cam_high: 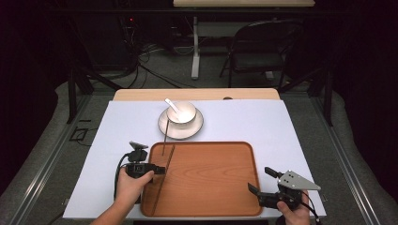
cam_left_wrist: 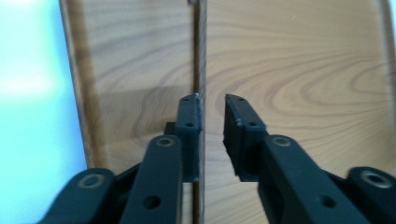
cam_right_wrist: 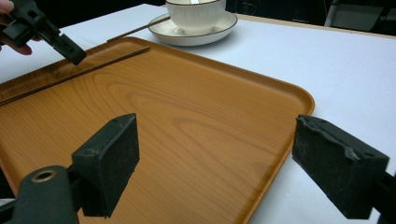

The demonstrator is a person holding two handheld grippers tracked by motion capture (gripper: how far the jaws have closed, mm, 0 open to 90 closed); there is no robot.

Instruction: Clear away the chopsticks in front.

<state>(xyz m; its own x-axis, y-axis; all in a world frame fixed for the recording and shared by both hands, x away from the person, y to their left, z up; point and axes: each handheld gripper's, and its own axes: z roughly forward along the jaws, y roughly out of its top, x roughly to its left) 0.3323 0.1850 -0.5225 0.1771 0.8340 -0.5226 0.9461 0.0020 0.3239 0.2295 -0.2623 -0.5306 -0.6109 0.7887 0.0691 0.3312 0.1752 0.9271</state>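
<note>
A wooden tray [cam_high: 211,178] [cam_right_wrist: 187,116] [cam_left_wrist: 303,70] lies at the table's near middle. One thin dark chopstick [cam_high: 171,154] [cam_left_wrist: 200,46] [cam_right_wrist: 84,70] lies lengthwise in its left part. My left gripper [cam_high: 159,169] [cam_left_wrist: 212,98] [cam_right_wrist: 70,49] hovers over that chopstick, jaws a narrow gap apart, with the stick running along the inner face of the left jaw. Off the tray's near right corner, my right gripper [cam_high: 259,179] [cam_right_wrist: 215,126] stands wide open and holds nothing.
Beyond the tray, a white bowl [cam_high: 183,112] [cam_right_wrist: 196,14] with a spoon [cam_high: 172,105] sits on a plate [cam_high: 180,129] [cam_right_wrist: 224,25]. A second chopstick [cam_high: 165,136] [cam_right_wrist: 137,29] leans from the plate to the tray's rim. A folding chair [cam_high: 263,47] stands behind the table.
</note>
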